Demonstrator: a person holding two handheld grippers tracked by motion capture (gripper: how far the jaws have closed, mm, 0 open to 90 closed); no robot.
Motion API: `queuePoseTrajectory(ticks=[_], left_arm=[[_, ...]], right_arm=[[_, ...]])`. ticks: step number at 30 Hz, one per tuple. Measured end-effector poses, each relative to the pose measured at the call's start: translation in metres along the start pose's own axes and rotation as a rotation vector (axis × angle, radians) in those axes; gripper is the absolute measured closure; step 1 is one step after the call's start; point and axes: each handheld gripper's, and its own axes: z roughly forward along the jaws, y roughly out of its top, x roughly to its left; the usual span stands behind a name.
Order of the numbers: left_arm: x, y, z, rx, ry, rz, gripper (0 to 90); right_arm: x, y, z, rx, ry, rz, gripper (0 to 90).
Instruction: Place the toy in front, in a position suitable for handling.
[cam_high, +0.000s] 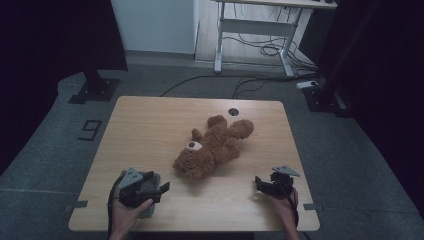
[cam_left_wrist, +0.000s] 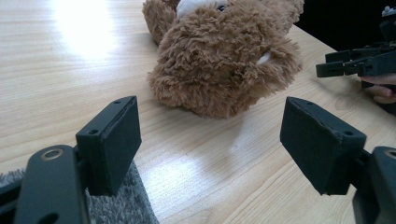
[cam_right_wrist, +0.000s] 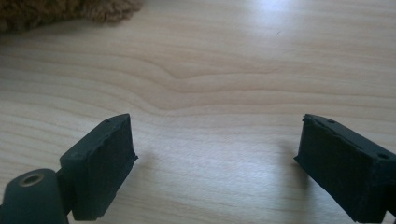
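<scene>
A brown teddy bear (cam_high: 212, 146) lies on its back in the middle of the light wooden table (cam_high: 150, 125), its head toward the near side. My left gripper (cam_high: 161, 188) rests near the front left, open, jaws pointing at the bear's head (cam_left_wrist: 224, 65) with bare table between them. Under it lies a grey fuzzy cloth (cam_left_wrist: 116, 205), partly hidden by the gripper. At the front right my right gripper (cam_high: 259, 182) is open over bare wood (cam_right_wrist: 210, 88), with a bit of the bear's fur (cam_right_wrist: 60, 11) at the top left of its view. The right gripper (cam_left_wrist: 348, 65) also appears from the left gripper view.
A round cable hole (cam_high: 233, 112) sits near the table's far edge. Beyond the table are a desk frame (cam_high: 250, 30), floor cables (cam_high: 240, 80) and dark stands (cam_high: 95, 85) at both sides. A figure 9 is taped on the floor (cam_high: 90, 130) at the left.
</scene>
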Motion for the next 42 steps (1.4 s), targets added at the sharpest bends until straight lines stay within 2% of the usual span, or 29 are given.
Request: queuePoseTrajectory(ticks=[4,11,14,17,20,27,32,37,41,42], left_arm=[[-0.001,0.000,0.001,0.002,-0.006,0.000,19.8],[-0.004,0.001,-0.002,0.002,-0.013,0.000,18.6],[-0.007,0.005,-0.008,-0.012,0.005,0.019,17.8],[-0.007,0.006,-0.008,-0.013,0.019,0.025,18.5],[-0.007,0.004,-0.005,-0.005,0.029,0.021,20.4],[-0.011,0.000,0.005,0.026,0.018,0.018,21.5],[-0.013,-0.001,0.012,0.046,0.015,0.021,20.4],[-0.015,0.001,0.019,0.052,0.005,0.010,16.8],[-0.020,0.008,0.023,0.053,-0.008,0.013,15.0],[-0.024,0.014,0.027,0.050,-0.004,0.019,14.6]], right_arm=[[-0.004,0.000,-0.006,-0.035,0.017,0.016,11.5],[-0.003,0.000,-0.010,-0.061,0.055,0.017,12.2],[0.000,0.002,-0.014,-0.079,0.066,-0.008,12.5],[-0.002,0.004,-0.014,-0.090,0.071,-0.010,13.2],[-0.003,0.004,-0.013,-0.093,0.080,-0.008,13.4],[-0.003,0.006,-0.014,-0.112,0.096,-0.023,13.6],[0.003,0.010,-0.012,-0.118,0.118,-0.065,13.6],[0.012,0.020,-0.016,-0.153,0.164,-0.085,13.5],[0.018,0.029,-0.016,-0.177,0.196,-0.094,13.4],[0.024,0.037,-0.015,-0.188,0.216,-0.095,13.5]])
